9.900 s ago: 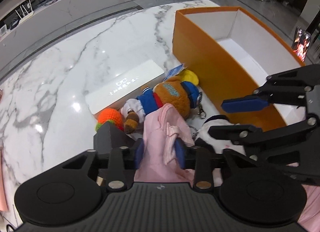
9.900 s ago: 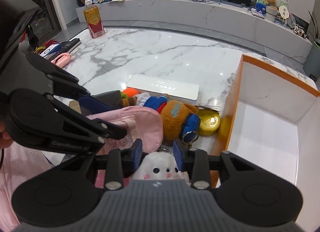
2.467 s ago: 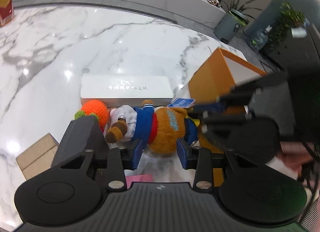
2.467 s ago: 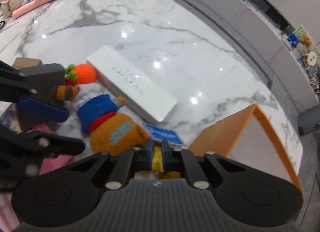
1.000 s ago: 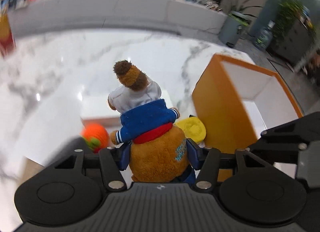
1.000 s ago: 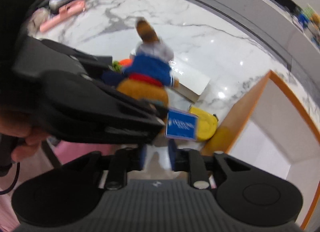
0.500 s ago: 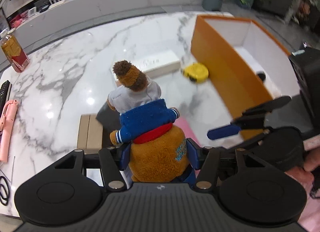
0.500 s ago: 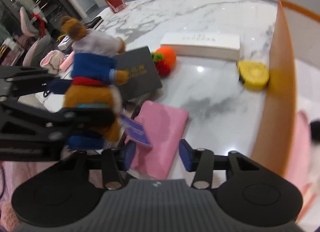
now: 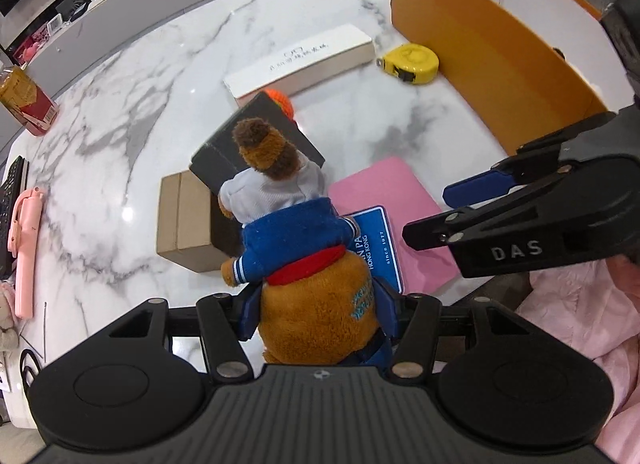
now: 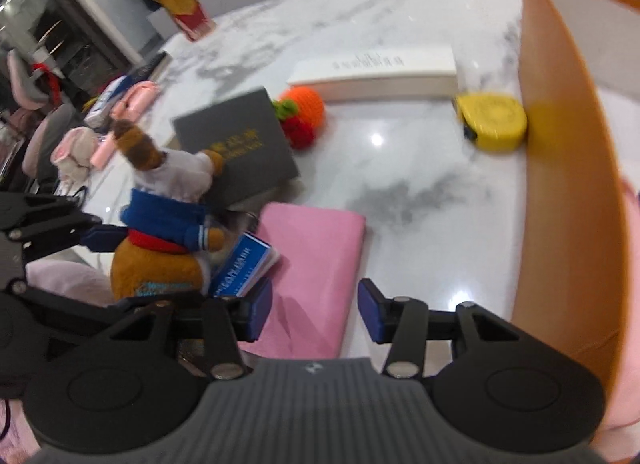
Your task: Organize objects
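My left gripper (image 9: 316, 312) is shut on a brown plush toy (image 9: 304, 264) in a blue jacket, with a blue tag (image 9: 378, 240) hanging from it, held above the marble table (image 9: 132, 76). The same plush toy (image 10: 168, 224) shows at the left of the right wrist view, clamped in the left gripper. My right gripper (image 10: 316, 314) stands open with nothing between its fingers, over a flat pink pouch (image 10: 316, 260). The orange box (image 9: 488, 48) stands at the right. Beside its wall lies a yellow tape measure (image 9: 412, 60).
On the table lie a long white box (image 9: 300, 60), a dark grey box (image 9: 256, 136) leaning on a brown carton (image 9: 182, 220), and an orange knitted toy (image 10: 304, 112). A drink bottle (image 9: 24, 100) and a pink handle (image 9: 26, 224) sit at the left edge.
The left gripper has carried the plush toy back toward the near edge, away from the orange box. The right gripper has opened wide, let go of the blue tag and sunk over the pink pouch.
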### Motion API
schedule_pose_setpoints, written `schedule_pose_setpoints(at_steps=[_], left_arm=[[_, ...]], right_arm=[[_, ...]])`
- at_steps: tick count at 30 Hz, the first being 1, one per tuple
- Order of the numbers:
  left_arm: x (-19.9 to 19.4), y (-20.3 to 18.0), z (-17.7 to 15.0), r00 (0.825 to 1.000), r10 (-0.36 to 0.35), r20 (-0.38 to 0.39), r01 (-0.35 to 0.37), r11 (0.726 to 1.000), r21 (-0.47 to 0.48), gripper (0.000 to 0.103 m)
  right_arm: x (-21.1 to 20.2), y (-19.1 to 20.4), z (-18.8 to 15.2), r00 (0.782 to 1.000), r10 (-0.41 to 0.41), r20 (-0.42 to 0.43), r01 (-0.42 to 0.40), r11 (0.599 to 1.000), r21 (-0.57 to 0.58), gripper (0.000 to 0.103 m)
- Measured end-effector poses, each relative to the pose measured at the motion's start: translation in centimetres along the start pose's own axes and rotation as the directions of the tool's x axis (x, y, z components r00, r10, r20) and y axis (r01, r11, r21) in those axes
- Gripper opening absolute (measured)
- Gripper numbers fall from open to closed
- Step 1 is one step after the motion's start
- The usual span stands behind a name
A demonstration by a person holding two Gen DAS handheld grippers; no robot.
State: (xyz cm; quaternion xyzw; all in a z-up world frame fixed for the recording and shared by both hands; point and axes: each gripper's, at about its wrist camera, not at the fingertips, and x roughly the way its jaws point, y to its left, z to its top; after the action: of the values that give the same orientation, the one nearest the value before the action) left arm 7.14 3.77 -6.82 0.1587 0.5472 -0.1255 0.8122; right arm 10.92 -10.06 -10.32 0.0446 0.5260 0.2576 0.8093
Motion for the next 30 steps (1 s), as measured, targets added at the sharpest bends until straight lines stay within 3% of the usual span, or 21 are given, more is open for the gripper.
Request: schedule_pose_setpoints(at_steps=[4, 9, 14, 16, 19, 22, 25, 30], left_arm=[[0.4, 0.5, 0.0, 1.000, -0.024, -0.011, 0.024, 0.999, -0.033, 0.066], [0.5, 0.5, 0.0, 0.999, -0.029, -0.016, 0.029, 0.999, -0.035, 0.066], [0.4, 0.6, -0.1, 0.999, -0.039, -0.011, 0.038, 0.998, -0.044, 0.066], [0.4, 0.6, -0.1, 0.999, -0.041, -0.010, 0.040, 0.998, -0.046, 0.066], [0.4, 0.7, -0.1, 0.999, -0.043, -0.010, 0.043, 0.998, -0.048, 0.066], [0.3, 1.0, -0.2, 0.998, -0.059, -0.004, 0.058, 0.996, -0.067, 0.066], [0.3, 1.4, -0.4, 0.997, -0.076, 0.000, 0.076, 0.993, -0.090, 0.066], [0.4, 1.3, -0.4, 0.997, -0.080, 0.003, 0.080, 0.993, -0.085, 0.066]], right_arm=[[0.5, -0.9, -0.9, 0.998, 0.054, 0.013, -0.055, 0.995, 0.080, 0.048], [0.2, -0.8, -1.3, 0.999, 0.028, 0.044, -0.034, 0.989, 0.142, 0.034], [-2.3, 0.2, -1.2, 0.992, 0.039, 0.117, -0.053, 0.992, 0.118, 0.018], [-3.2, 0.8, -0.9, 0.987, 0.081, 0.140, -0.096, 0.990, 0.107, 0.018], [-3.3, 1.9, -0.3, 0.986, 0.072, 0.147, -0.083, 0.994, 0.067, 0.020], [-3.1, 1.2, 0.0, 0.980, 0.121, 0.157, -0.142, 0.981, 0.132, 0.027], [-2.4, 0.3, 0.6, 0.973, 0.169, 0.159, -0.197, 0.964, 0.182, 0.028], [-0.3, -2.3, 1.4, 0.952, 0.264, 0.153, -0.300, 0.901, 0.314, 0.028]])
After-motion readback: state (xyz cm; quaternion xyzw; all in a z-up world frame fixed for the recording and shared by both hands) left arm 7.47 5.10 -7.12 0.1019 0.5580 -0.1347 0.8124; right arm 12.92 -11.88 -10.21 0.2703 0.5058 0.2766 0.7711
